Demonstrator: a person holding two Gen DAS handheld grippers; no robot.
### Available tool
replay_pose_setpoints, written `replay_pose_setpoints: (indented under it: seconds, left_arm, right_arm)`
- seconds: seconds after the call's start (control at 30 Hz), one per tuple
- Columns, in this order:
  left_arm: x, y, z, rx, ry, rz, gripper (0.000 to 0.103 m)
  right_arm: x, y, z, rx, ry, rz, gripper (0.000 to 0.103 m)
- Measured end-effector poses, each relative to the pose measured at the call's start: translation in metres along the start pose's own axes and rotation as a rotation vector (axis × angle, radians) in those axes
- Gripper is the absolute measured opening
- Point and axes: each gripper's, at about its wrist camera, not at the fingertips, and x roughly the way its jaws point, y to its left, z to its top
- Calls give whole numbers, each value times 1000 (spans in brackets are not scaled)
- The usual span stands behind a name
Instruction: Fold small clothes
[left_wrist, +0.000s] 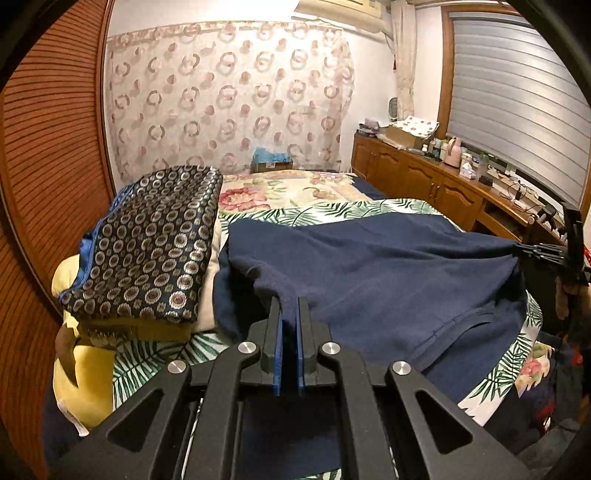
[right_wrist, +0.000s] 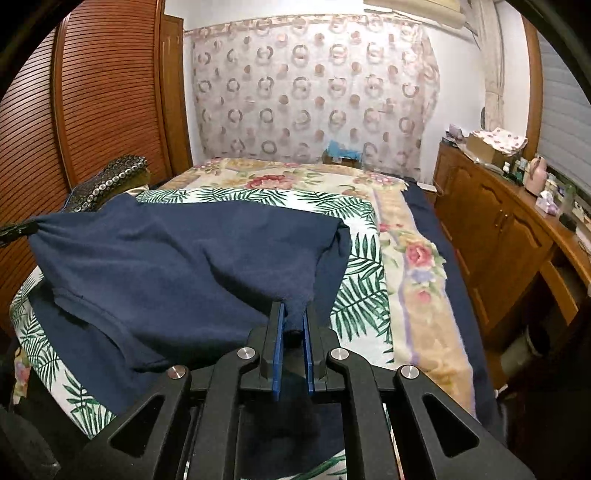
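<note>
A: From the left wrist camera, what are the tongs doing?

B: The left gripper (left_wrist: 290, 306) has its blue-padded jaws pinched together on a bunched edge of the dark navy fleece garment (left_wrist: 369, 266). The cloth spreads out ahead of the fingertips and off to their right, across the white bedsheet printed with green palm leaves (left_wrist: 325, 212)

A: And the other tong there?

B: The right gripper (left_wrist: 532, 251) sits far to the right, level with the fabric, clamped on the opposite corner, so the garment hangs stretched between the two

A: Anything to the left of the jaws?

B: A folded dark quilt patterned with silver rings (left_wrist: 147, 243), stacked on yellow bedding, just beside the garment's left edge

A: Now the right wrist camera

B: The right gripper (right_wrist: 293, 317) has a thick twist of the navy garment (right_wrist: 184, 258) squeezed between its pads, the jaws held slightly apart by the wad. The cloth runs ahead and away to the left, where the left gripper (right_wrist: 18, 229) grips the far corner at the picture's edge. To the right of the jaws lies a cream floral blanket (right_wrist: 417, 258)
</note>
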Motion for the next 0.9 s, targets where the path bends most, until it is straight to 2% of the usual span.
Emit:
replay_pose_setpoints:
  seconds: [0.07,0.13,0.27,0.47,0.53,0.57,0.67,0.7,0.8,0.9]
  left_arm:
    - [2,2,-2,-4,6,5,6]
    - [3,1,-5,-5,12,5,6]
    - [7,-1,-11,1,27,4,6]
    - [15,-2,-17,-5,42,-6,6]
    - [17,-3,-18,-7,47,-10,6]
    - [18,-4,-19,-6,50,-11,6]
    - [21,-5,-21,-2,56,-14,6]
    - [21,-5,-21,-3,57,-15,6]
    - [21,-4,-22,-8,52,-15,6]
    - [20,-1,-23,-18,46,-16,6]
  right_arm:
    - [-3,2,3,-12,-1,-2,25]
    - [-8,0,3,-15,-4,-34,48]
    - [-12,-8,-8,6,8,-57,49]
    - [3,-33,-46,87,141,-48,49]
    - [5,-31,-53,90,156,-35,49]
    - [7,-29,-55,83,156,-37,48]
    - [11,-27,-55,66,146,-36,26]
    - [10,-26,-55,63,142,-16,5]
    - [1,-24,-57,47,151,5,5]
    - [-29,-34,-64,75,134,-16,5]
